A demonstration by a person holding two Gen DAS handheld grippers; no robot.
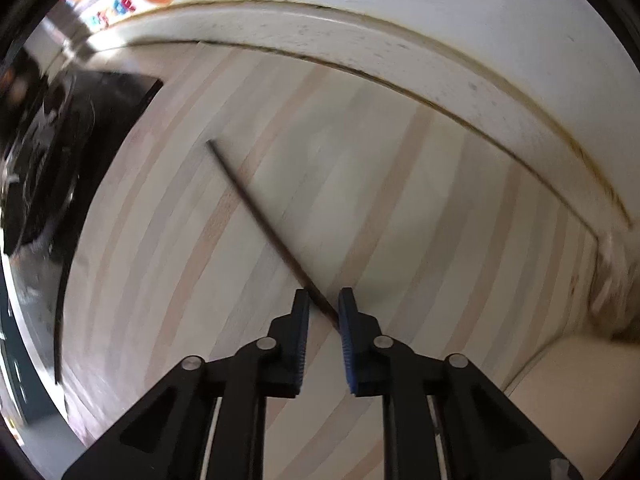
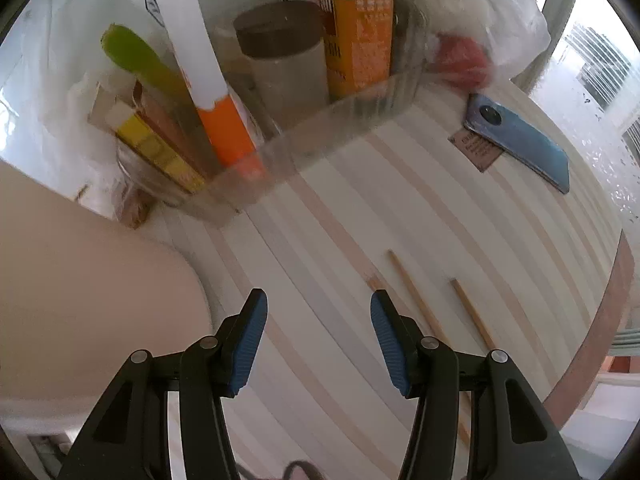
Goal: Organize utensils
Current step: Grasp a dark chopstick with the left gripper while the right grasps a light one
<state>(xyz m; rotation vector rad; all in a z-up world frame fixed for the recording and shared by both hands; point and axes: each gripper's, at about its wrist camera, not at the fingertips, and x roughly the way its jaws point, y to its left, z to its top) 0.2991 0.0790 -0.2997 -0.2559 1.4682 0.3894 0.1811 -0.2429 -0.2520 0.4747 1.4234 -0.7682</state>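
The left gripper [image 1: 324, 300] pointed down at the striped table [image 1: 400, 184], its jaws drawn nearly together around the near end of one dark chopstick [image 1: 256, 212], though whether the pads truly pinched it could not be told. To do the pickup well, the grip probably needed to be firm before lifting, keeping the stick level. The right gripper [image 2: 318, 304] hung half open over nothing, with two pale chopsticks [image 2: 416, 296] lying just beside its right finger, and one blue phone [image 2: 520, 144] farther off.

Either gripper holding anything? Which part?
Left gripper is closed on the dark chopstick at its near end. Right gripper is open and holds nothing; two light chopsticks lie beside it.
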